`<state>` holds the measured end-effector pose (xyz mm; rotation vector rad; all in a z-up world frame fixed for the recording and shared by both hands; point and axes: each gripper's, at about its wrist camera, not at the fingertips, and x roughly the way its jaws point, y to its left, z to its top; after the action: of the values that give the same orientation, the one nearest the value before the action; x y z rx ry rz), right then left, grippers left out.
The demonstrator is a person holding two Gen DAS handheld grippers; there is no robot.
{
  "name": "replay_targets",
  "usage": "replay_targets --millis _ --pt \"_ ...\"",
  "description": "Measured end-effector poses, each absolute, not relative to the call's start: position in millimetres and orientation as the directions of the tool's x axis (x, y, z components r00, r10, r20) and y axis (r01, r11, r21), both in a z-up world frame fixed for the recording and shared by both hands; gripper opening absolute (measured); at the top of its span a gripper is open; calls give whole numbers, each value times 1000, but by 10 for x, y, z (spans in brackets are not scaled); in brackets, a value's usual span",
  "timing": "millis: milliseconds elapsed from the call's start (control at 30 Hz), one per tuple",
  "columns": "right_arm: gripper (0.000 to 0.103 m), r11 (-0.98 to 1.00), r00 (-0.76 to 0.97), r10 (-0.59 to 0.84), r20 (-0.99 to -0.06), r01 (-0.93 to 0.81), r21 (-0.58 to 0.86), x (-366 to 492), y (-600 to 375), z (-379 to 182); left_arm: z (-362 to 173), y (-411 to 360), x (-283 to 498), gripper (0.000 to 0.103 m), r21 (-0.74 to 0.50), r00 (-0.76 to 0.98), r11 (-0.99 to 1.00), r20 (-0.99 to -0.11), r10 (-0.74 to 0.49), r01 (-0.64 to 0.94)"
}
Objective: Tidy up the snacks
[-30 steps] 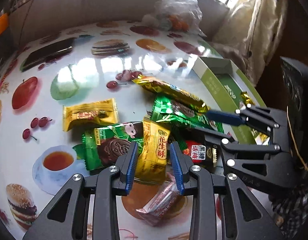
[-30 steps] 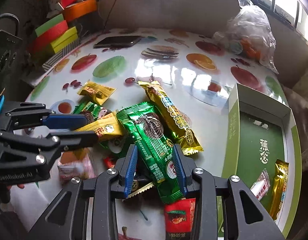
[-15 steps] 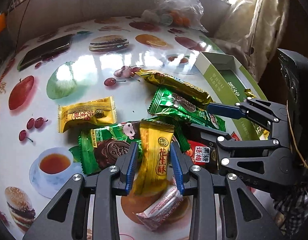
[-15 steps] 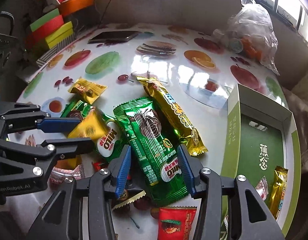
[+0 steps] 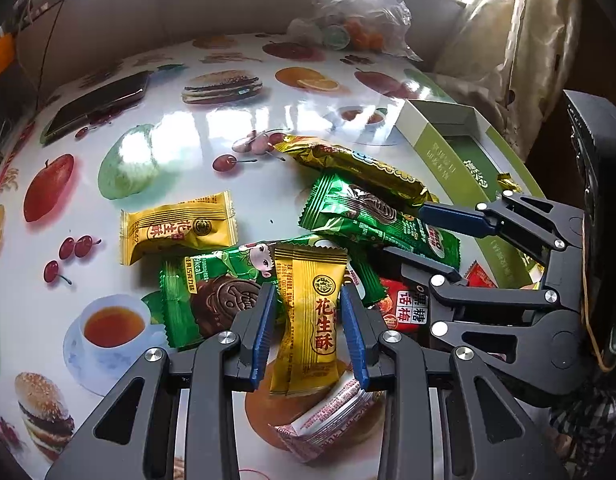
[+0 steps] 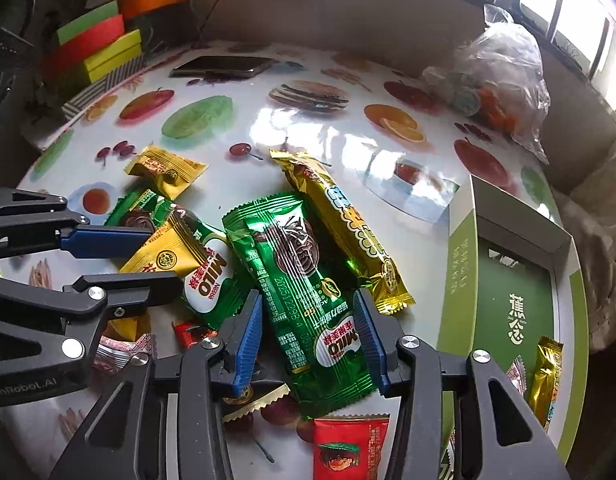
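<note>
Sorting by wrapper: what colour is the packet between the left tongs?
Yellow packet with red lettering, clearest in the left wrist view.

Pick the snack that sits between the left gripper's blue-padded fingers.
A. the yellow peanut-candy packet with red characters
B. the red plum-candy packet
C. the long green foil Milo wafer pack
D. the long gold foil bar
A: in the left wrist view the yellow peanut-candy packet stands upright between the fingers of the left gripper, while the green Milo wafer pack lies between the fingers of the right gripper.
</note>
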<state>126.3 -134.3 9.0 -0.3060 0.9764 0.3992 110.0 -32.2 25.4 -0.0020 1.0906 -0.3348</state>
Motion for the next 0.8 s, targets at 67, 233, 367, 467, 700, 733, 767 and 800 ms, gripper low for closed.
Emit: replay_targets --millis 67,233,367,467,700,733,767,800 --pt "42 888 503 183 -845 -454 -77 1256 -1343 93 251 -310 1103 34 -178 416 949 -866 -277 262" --pt "34 892 515 194 -835 -446 -67 1236 -1346 120 248 -295 1094 30 -172 425 950 -863 -272 260" --pt "32 891 521 188 -832 -448 -79 1222 -1315 132 257 -287 1087 28 -173 430 950 -860 -274 259" --pt "31 894 521 196 -831 -443 -67 1221 -1328 140 279 -277 1078 28 -174 437 950 -856 -277 261" --pt "22 893 531 211 -821 -445 -58 1178 -1314 175 345 -255 1068 28 -182 453 950 -846 -282 252" --pt "22 893 532 211 -820 -446 -60 1176 -1312 176 351 -254 1070 28 -183 453 950 -845 -283 252" --pt "21 894 534 212 -818 -444 -58 1173 -1316 179 357 -252 1070 28 -185 454 950 -844 -284 251" --pt "21 896 537 215 -816 -441 -55 1166 -1321 185 364 -255 1068 28 -185 456 950 -843 -284 250"
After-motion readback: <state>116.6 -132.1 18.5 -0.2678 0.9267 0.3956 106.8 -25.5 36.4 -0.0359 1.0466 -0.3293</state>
